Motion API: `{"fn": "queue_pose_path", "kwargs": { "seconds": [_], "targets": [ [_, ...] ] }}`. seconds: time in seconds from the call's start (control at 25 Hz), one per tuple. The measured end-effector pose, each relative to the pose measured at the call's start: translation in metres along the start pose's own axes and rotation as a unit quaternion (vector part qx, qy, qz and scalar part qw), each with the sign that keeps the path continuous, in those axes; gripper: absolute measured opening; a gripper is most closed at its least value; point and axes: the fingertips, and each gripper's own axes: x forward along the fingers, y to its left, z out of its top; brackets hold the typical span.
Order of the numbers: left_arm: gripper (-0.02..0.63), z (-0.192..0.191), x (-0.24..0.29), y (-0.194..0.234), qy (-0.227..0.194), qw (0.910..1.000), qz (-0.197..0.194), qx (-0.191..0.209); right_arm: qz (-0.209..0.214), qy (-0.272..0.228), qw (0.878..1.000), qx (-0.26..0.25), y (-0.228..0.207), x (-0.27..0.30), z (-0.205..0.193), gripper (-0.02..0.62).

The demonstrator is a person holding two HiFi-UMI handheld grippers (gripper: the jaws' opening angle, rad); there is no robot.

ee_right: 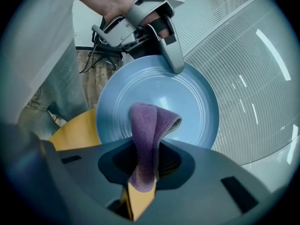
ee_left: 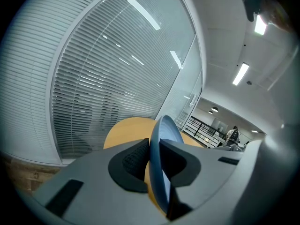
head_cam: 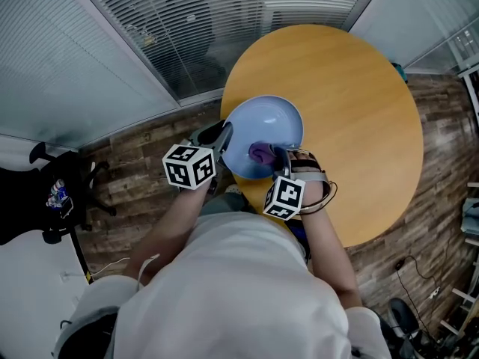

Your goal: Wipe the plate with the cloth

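A light blue plate [head_cam: 263, 124] is held tilted over the near left edge of the round wooden table [head_cam: 352, 103]. My left gripper [head_cam: 222, 139] is shut on the plate's left rim; in the left gripper view the plate [ee_left: 161, 163] shows edge-on between the jaws. My right gripper [head_cam: 280, 158] is shut on a purple cloth [head_cam: 261, 153], and the cloth [ee_right: 149, 128] lies against the lower middle of the plate [ee_right: 187, 97]. The left gripper [ee_right: 178, 68] clamps the plate's far rim in the right gripper view.
A glass wall with blinds [head_cam: 187, 28] stands behind the table. A black office chair [head_cam: 56, 193] sits at the left on the wood floor [head_cam: 142, 178]. The person's torso in a white shirt [head_cam: 232, 290] fills the bottom.
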Motion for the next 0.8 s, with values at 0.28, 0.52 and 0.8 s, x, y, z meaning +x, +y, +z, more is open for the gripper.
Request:
{"fn": "queue_pose_path", "kwargs": {
  "seconds": [0.28,0.52,0.8],
  "targets": [
    [0.058,-0.003,0.0,-0.001,0.001,1.0,-0.001,-0.005,0.021,-0.039,0.999,0.001,0.011,0.0,0.031,0.089],
    [0.06,0.0,0.003,-0.001,0.003,1.0,-0.001,-0.004,0.031,-0.063,0.998,-0.004,0.008,0.0,0.046,0.089],
    [0.061,-0.01,0.002,0.0,0.01,0.9999,0.0,-0.002,0.042,-0.102,0.994,-0.011,0.021,-0.002,0.07,0.089]
  ]
}}
